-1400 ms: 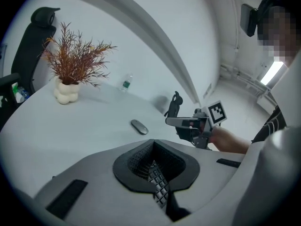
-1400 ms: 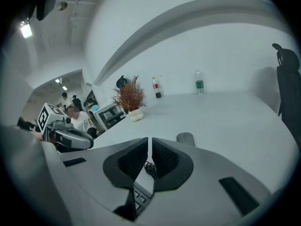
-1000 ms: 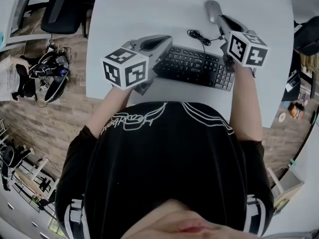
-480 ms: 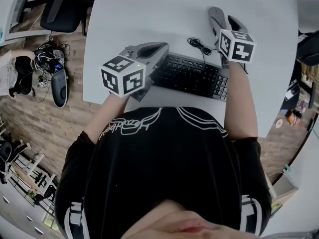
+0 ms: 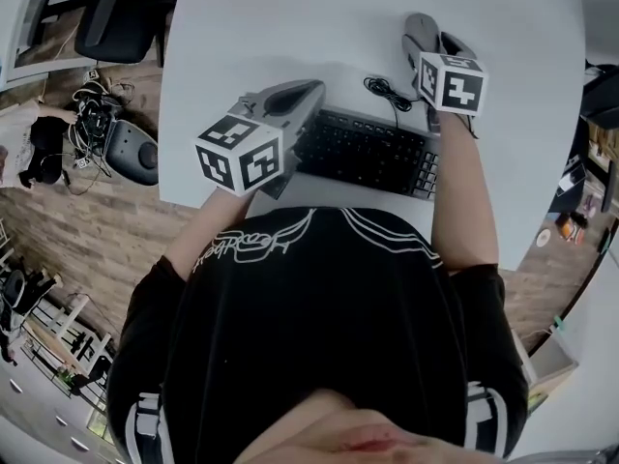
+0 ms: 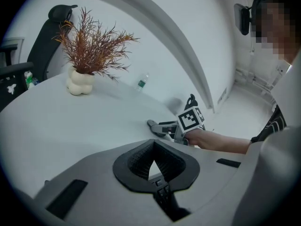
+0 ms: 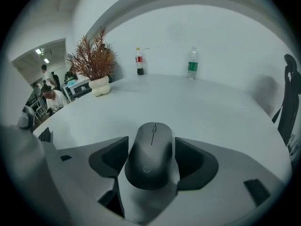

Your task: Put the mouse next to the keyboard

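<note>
The dark grey mouse (image 7: 150, 159) lies on the white table (image 5: 290, 27), between the jaws of my right gripper (image 7: 151, 142). Those jaws have just been opening, and the pads (image 7: 113, 157) flank the mouse without pressing it. In the head view my right gripper (image 5: 433, 29) is just beyond the far right end of the black keyboard (image 5: 368, 151), and it hides the mouse there. My left gripper (image 5: 308, 90) hovers over the keyboard's left end. It is shut on nothing, its pads (image 6: 141, 157) meeting at the tip.
A black cable (image 5: 387, 83) coils behind the keyboard. On the far side of the table stand a dried plant in a white vase (image 7: 100, 86) and two bottles (image 7: 139, 61) (image 7: 192, 64). An office chair (image 5: 121, 17) is off the table's left edge.
My right gripper has moved left and further over the table, away from the person. My left gripper has barely shifted.
</note>
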`<state>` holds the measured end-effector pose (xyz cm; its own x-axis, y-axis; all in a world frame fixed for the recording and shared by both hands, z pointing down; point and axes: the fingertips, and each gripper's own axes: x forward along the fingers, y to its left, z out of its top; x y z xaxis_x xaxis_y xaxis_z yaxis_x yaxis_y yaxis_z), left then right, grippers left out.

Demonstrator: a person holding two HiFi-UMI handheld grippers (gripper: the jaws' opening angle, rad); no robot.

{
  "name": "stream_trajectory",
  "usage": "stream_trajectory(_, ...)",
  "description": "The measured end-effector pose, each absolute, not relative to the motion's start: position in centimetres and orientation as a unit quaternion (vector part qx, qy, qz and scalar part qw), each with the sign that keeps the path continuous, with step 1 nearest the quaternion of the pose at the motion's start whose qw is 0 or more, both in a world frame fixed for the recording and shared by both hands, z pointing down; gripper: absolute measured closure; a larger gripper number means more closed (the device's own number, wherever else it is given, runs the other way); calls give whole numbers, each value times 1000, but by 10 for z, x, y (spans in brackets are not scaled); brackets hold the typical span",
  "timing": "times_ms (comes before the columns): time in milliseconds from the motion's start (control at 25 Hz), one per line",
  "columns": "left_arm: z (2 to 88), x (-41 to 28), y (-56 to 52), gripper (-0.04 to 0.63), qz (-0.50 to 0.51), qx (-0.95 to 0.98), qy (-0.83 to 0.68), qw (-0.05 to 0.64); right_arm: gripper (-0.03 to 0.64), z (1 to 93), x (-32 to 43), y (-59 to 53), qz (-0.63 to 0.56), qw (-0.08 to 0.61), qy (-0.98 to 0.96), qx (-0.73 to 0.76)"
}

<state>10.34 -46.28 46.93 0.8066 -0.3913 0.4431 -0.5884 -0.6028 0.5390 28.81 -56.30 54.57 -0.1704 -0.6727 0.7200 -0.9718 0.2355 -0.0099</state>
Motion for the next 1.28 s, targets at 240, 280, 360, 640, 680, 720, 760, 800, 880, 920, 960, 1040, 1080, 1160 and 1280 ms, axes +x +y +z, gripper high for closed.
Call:
stream_trajectory(240, 473, 102, -462, 589, 142, 885, -277, 347, 353, 554, 285, -564, 246, 326, -715, 567)
stream_trajectory(280, 473, 102, -463, 589, 142, 885, -278, 347, 353, 555, 286, -564, 248, 328, -712, 569)
stream_trajectory(360, 472, 102, -463, 589, 140, 885, -279, 346, 353, 556, 289, -564, 259, 327, -707, 571)
stream_trajectory(640, 473, 93, -458, 589, 133, 882, -283, 352, 353, 557, 290, -565, 289, 326, -700, 566)
stream_trajectory(680, 473, 92, -455, 589, 132, 883, -281, 352, 353, 557, 291, -565, 290, 326, -699, 566)
stream_trajectory(720, 472, 93, -453, 589, 131, 884, -279, 351, 353, 558, 291, -565, 291, 327, -699, 565)
stream_trajectory(760, 471, 93, -451, 589, 130, 885, -277, 350, 353, 558, 292, -565, 293, 328, -698, 565)
stream_trajectory(800, 470, 93, -449, 589, 129, 886, -276, 349, 353, 558, 293, -565, 295, 329, -698, 564)
stream_trajectory(880, 468, 91, -447, 589, 126, 887, -277, 347, 351, 559, 294, -565, 298, 331, -696, 563)
stream_trajectory(920, 468, 89, -447, 589, 124, 887, -279, 347, 351, 559, 294, -565, 298, 332, -696, 563)
stream_trajectory(960, 467, 86, -447, 589, 123, 886, -281, 347, 351, 559, 294, -565, 297, 334, -695, 563)
stream_trajectory(1040, 467, 80, -446, 589, 123, 885, -285, 347, 351, 559, 292, -564, 291, 338, -696, 563)
stream_trajectory(1080, 467, 78, -445, 589, 124, 884, -288, 347, 351, 559, 292, -564, 288, 339, -696, 563)
stream_trajectory(1160, 467, 75, -445, 589, 124, 883, -293, 347, 351, 558, 292, -564, 281, 341, -698, 563)
stream_trajectory(1280, 468, 71, -446, 589, 122, 879, -301, 350, 351, 556, 289, -566, 261, 345, -704, 564)
